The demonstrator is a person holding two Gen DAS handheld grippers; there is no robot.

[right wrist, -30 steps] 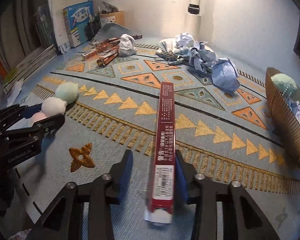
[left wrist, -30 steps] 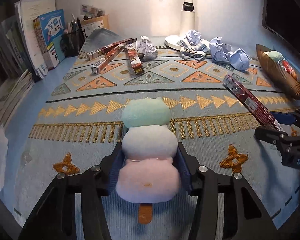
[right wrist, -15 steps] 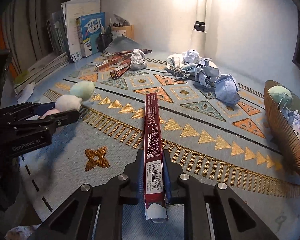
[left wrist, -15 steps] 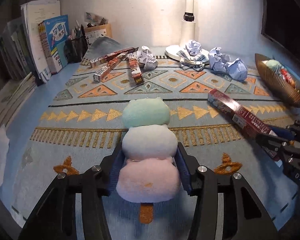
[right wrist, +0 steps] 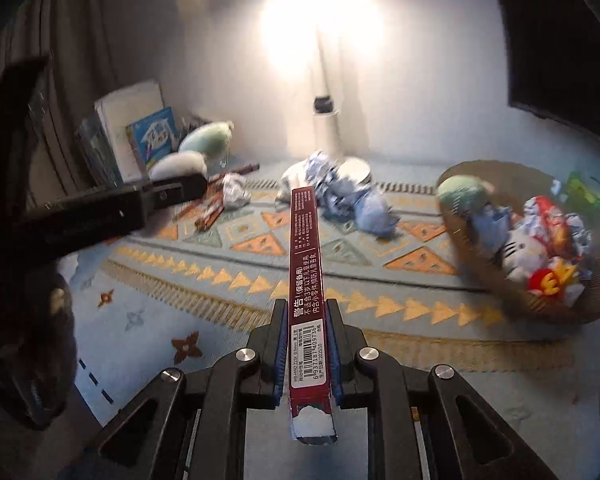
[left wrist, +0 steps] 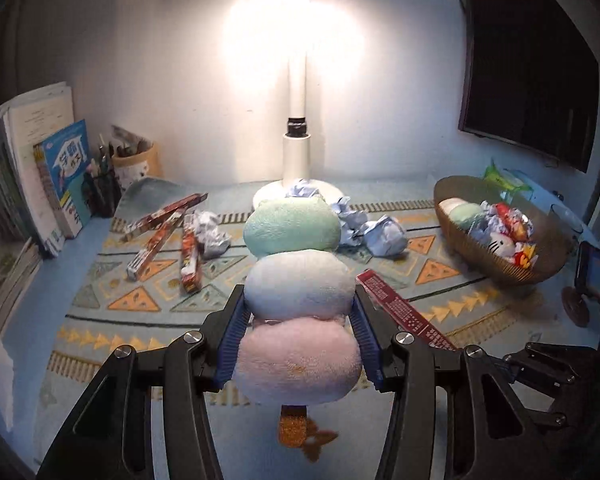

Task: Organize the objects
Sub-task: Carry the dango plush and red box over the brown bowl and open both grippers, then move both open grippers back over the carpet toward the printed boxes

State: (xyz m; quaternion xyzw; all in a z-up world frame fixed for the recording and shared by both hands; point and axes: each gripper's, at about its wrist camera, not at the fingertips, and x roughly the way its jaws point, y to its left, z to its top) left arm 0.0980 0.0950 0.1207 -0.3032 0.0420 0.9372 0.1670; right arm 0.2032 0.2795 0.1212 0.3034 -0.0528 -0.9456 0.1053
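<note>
Plush skewer pinched by left hand-held gripper; right hand-held gripper clamps red box.

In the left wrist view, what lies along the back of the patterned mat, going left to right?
Upright books → pen holder → three long boxes → crumpled paper ball → lamp base → blue crumpled papers → woven basket of toys.

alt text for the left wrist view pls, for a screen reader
The left gripper is shut on a plush skewer of three dumplings, green, white and pink, held above a patterned mat. Beyond lie crumpled paper balls, long boxes, a lit lamp and a wicker basket of toys.
</note>
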